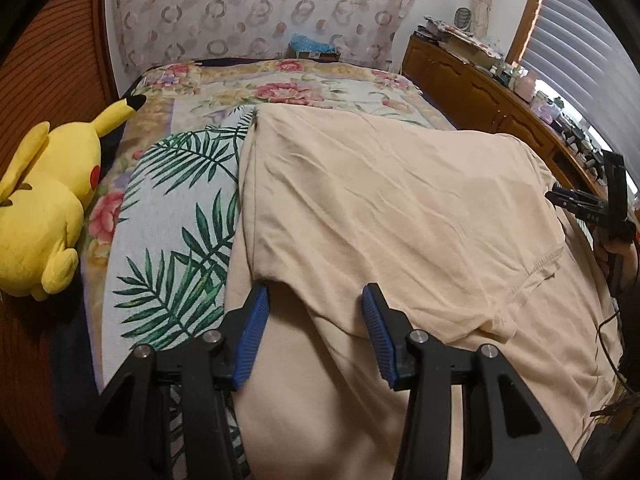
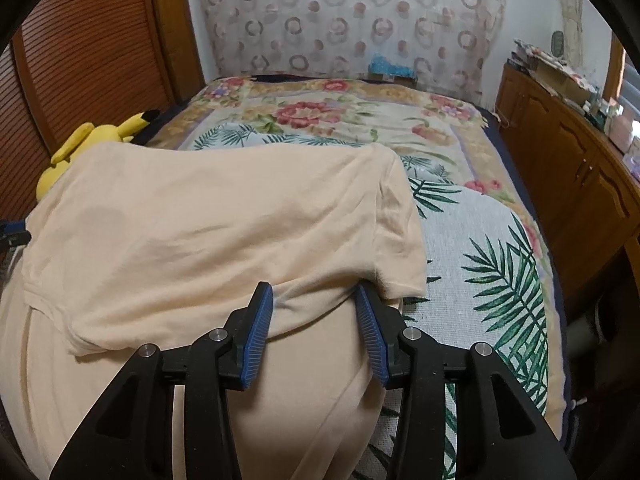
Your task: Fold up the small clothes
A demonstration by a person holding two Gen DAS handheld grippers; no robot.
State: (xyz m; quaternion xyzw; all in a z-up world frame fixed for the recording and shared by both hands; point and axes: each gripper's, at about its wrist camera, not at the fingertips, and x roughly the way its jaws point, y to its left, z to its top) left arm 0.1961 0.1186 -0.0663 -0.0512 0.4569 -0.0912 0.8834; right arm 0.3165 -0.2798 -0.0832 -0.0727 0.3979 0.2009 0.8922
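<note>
A cream T-shirt (image 1: 400, 208) lies on the bed, its far half folded back toward me over the near half. My left gripper (image 1: 314, 292) is open, its blue pads (image 1: 254, 332) astride the fold's near left corner, holding nothing. My right gripper (image 2: 316, 292) is open just before the folded sleeve at the shirt's (image 2: 224, 216) right edge, holding nothing. The right gripper also shows at the far right of the left wrist view (image 1: 560, 198).
A palm-leaf cloth (image 1: 172, 240) and a floral blanket (image 1: 288, 88) cover the bed. A yellow plush toy (image 1: 44, 204) lies at the left edge. A wooden dresser (image 2: 580, 168) with clutter stands on the right; a patterned curtain (image 2: 352, 16) hangs behind.
</note>
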